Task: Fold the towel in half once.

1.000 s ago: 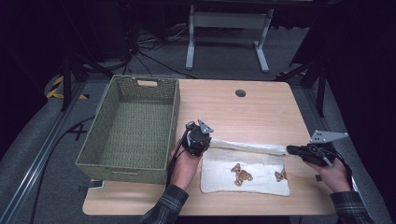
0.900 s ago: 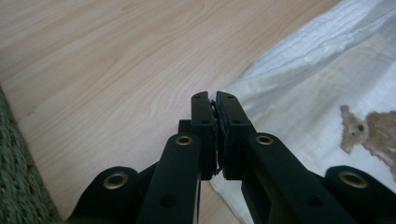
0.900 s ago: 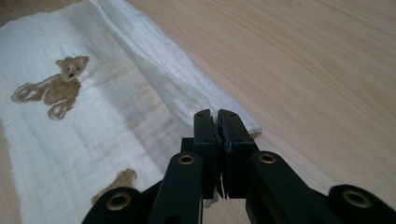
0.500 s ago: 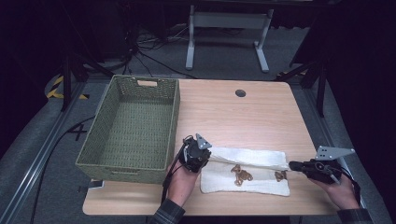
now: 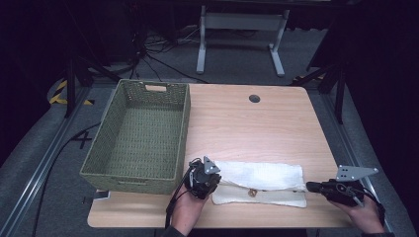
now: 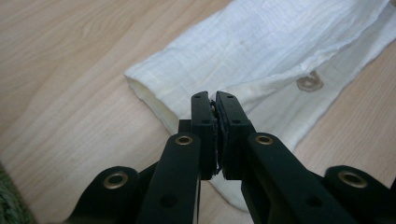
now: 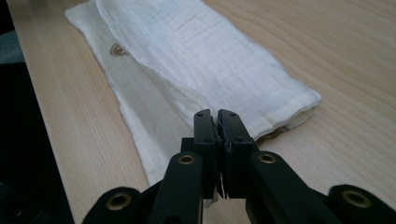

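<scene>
A white cloth point(image 5: 259, 181) lies folded lengthwise along the near edge of the worktop point(image 5: 257, 123), its upper layer drawn over the lower one so that a strip of the lower layer shows along the near side. A small brown printed figure point(image 5: 252, 192) peeks out from under the fold there; in the left gripper view it appears as a pale brown ring-like mark point(image 6: 310, 82), and no letters or brand can be read on it. No label or writing can be made out on the cloth.

The left gripper point(image 5: 213, 182) sits at the cloth's left end, its jaws closed tight on a pinch of the fabric's edge, as the left gripper view shows with white material caught between the black pads. The right gripper point(image 5: 311, 186) sits at the cloth's right end, jaws likewise closed on a thin edge of fabric, a sliver of which shows between them in the right gripper view.

A green woven basket point(image 5: 141, 136) stands on the worktop's left part, just beside the left gripper. A small dark round hole point(image 5: 254, 98) marks the worktop's far side.
</scene>
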`<state>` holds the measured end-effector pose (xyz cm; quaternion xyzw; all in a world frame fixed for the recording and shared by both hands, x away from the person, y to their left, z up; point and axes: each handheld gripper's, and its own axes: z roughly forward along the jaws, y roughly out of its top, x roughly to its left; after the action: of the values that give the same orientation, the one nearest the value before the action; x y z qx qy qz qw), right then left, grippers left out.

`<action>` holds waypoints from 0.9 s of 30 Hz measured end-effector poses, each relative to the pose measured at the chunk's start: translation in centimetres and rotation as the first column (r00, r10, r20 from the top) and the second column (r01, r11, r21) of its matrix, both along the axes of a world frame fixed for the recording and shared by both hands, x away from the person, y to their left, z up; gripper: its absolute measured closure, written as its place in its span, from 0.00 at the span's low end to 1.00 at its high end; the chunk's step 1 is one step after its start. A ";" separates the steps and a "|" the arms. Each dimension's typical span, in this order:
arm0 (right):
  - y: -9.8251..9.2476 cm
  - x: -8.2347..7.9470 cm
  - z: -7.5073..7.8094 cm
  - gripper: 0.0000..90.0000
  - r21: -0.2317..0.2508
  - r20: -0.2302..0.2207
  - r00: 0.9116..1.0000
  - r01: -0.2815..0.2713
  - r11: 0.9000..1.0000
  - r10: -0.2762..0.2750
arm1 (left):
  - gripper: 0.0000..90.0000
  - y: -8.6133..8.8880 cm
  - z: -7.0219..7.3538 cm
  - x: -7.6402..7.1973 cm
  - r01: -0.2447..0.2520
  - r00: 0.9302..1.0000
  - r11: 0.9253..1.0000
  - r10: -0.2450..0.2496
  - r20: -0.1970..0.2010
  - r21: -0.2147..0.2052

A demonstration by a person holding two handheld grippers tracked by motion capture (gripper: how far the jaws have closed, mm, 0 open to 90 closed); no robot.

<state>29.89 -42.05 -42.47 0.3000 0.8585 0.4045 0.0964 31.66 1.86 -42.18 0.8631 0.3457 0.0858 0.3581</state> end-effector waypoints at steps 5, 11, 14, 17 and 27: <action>-0.1 -0.6 -0.5 0.97 0.009 -0.027 1.000 -0.009 1.000 0.009 | 0.97 0.3 -0.7 -0.4 0.011 1.000 1.000 -0.011 -0.026 -0.002; 0.3 -1.1 -1.2 0.97 -0.008 -0.053 0.998 -0.035 0.999 0.034 | 0.96 0.5 -1.3 -0.6 0.030 0.997 0.999 -0.028 -0.066 0.021; 0.4 -1.3 -1.4 0.96 -0.012 -0.062 0.997 -0.043 0.999 0.042 | 0.96 0.4 -1.6 -0.7 0.043 0.996 0.999 -0.041 -0.082 0.024; 0.3 -1.3 -1.4 0.86 -0.003 -0.074 0.996 -0.043 0.999 0.043 | 0.89 0.4 -1.6 -0.7 0.059 0.995 0.998 -0.059 -0.078 0.001; 0.5 -0.4 -0.4 0.80 0.026 -0.036 0.999 -0.037 0.999 0.038 | 0.80 -0.2 -0.5 -0.1 0.073 0.997 0.997 -0.074 -0.036 -0.018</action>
<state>29.51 -41.59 -42.86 0.2924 0.8605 0.4114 0.0695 31.61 1.65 -42.72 0.8736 0.3209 0.0541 0.3618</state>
